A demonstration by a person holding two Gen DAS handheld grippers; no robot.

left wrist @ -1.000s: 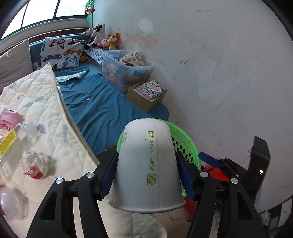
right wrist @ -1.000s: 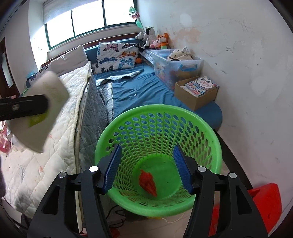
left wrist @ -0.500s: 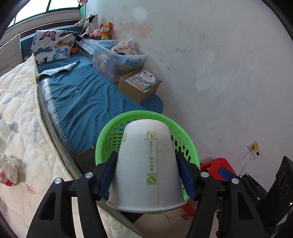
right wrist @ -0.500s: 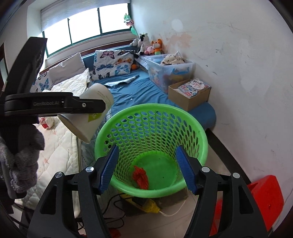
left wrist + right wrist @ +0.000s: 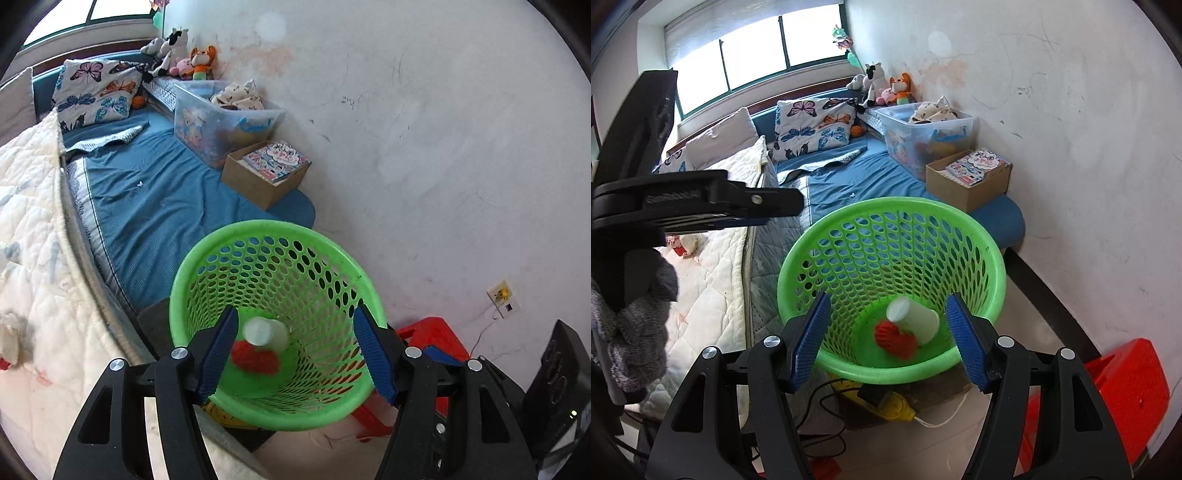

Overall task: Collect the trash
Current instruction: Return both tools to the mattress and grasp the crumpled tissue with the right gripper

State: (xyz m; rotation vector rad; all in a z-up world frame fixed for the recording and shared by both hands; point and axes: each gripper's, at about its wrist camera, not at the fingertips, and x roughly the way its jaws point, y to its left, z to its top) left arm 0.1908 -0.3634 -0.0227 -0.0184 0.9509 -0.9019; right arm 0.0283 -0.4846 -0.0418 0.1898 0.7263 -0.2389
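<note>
The cup (image 5: 913,320) lies on its side in the green basket (image 5: 993,266), touching red trash (image 5: 895,338). The left gripper (image 5: 297,352) and right gripper (image 5: 888,341) are both apart, holding nothing.

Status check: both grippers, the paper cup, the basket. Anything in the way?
Left gripper and right gripper: jaws open, empty. Paper cup lying in green basket beside red scrap. Nothing blocking the basket mouth.
</note>
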